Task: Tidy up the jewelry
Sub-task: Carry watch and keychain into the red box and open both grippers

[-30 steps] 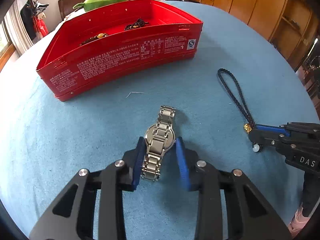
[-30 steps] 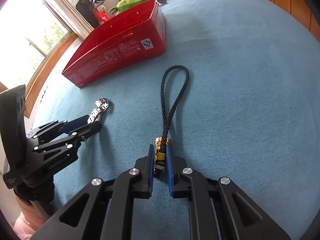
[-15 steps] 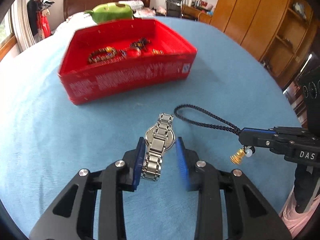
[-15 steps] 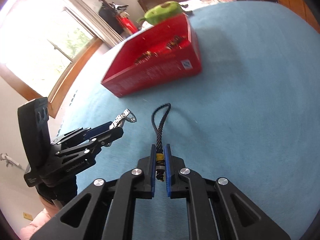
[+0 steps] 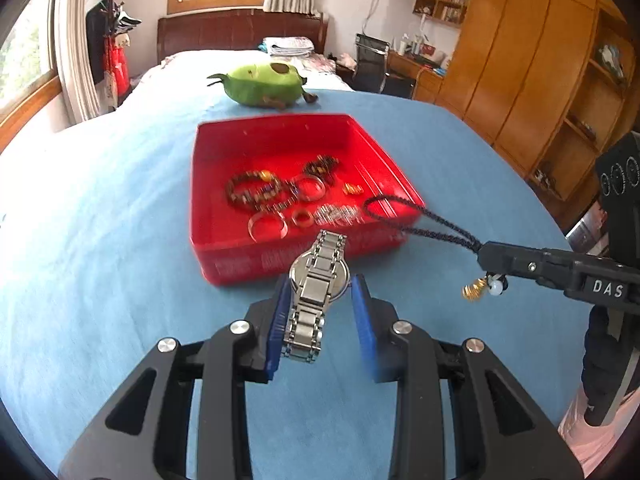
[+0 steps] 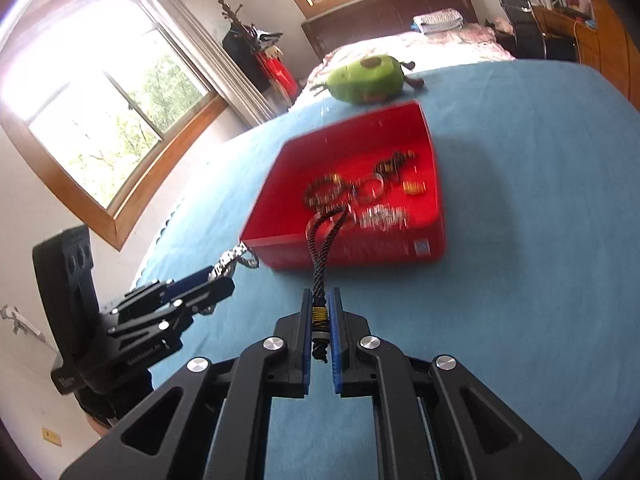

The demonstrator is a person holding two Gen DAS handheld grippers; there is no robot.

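My left gripper (image 5: 320, 292) is shut on a silver metal watch (image 5: 318, 280) and holds it in the air in front of the red box (image 5: 208, 208). My right gripper (image 6: 320, 312) is shut on a dark braided cord (image 6: 322, 248) with a gold bead end, also lifted; the cord's loop (image 5: 416, 220) hangs over the box's near right corner. The red box (image 6: 436, 184) holds bead bracelets (image 5: 252, 190), rings and other small jewelry. The left gripper also shows in the right wrist view (image 6: 224, 272), at the left, and the right gripper in the left wrist view (image 5: 486, 258), at the right.
The box sits on a blue cloth (image 5: 100, 240). A green plush toy (image 5: 264, 86) lies beyond the box at the cloth's far edge. A bed, windows and wooden wardrobes stand behind.
Both grippers have risen off the cloth with the watch and the cord and moved toward the red box; the box's inside now shows from above.
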